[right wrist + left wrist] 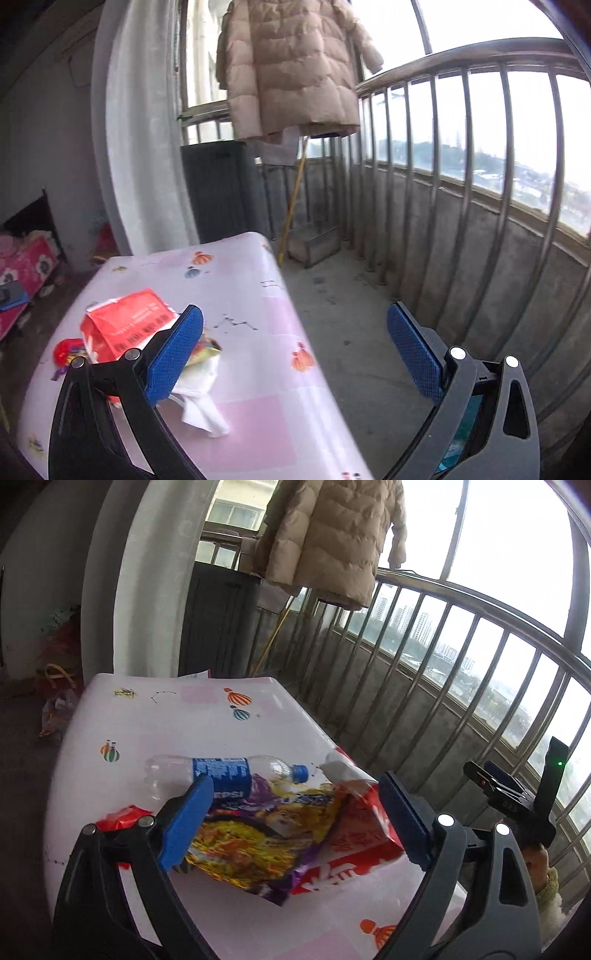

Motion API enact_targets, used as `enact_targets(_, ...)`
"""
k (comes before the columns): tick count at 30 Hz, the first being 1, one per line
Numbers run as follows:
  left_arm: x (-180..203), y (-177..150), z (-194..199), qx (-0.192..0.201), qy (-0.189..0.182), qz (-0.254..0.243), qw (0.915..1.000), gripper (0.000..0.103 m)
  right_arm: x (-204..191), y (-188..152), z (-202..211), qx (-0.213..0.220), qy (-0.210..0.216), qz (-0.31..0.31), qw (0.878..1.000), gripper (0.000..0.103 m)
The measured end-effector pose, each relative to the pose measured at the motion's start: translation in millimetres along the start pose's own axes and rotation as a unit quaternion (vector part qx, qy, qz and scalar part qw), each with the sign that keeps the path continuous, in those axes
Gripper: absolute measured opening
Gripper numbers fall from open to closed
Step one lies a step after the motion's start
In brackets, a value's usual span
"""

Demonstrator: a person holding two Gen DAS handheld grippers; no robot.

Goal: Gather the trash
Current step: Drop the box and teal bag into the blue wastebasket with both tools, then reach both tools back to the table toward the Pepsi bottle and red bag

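Left wrist view: my left gripper [295, 812] hung over the near desk [207, 720], jaws wide with nothing held. Between them lay the trash: a clear, ribbed bottle [221, 775] on its side, a crinkled foil wrapper [266, 834], a red carton [365, 838] and a crumpled tissue [338, 770]. I judged collecting was only starting; next I needed to lower and pinch the wrapper's thin, slippery edge.

Right wrist view: my right gripper [295, 350] had its jaws wide and empty too, the left one over the carton [125, 325] and soft tissue [201, 402]; the right one hung past the desk edge over the concrete floor [343, 332].
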State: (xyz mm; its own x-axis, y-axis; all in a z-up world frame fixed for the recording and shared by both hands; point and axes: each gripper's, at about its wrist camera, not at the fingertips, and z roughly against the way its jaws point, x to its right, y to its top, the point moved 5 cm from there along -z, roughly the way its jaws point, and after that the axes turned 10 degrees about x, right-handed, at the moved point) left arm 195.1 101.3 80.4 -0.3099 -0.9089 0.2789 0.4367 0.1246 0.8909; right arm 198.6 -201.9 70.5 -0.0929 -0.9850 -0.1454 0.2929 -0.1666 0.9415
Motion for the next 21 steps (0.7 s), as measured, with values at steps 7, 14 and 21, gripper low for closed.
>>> enact_targets(7,-75,29,-73,-0.043,0.029,0.015,0.9986,0.064,-70,-10,-52,-0.109,0.135,-0.088,0.981,0.097)
enact_targets(14,-156,8,-198,-0.157,0.075,0.064,0.9827,0.041,-113,-47,-67,-0.171,0.167,-0.085,0.967,0.097)
enact_targets(21,-167,-60,-218,-0.272,0.051,0.106,0.9551,0.035,-117,-81,-88,-0.235,0.164,-0.076,0.955,0.090)
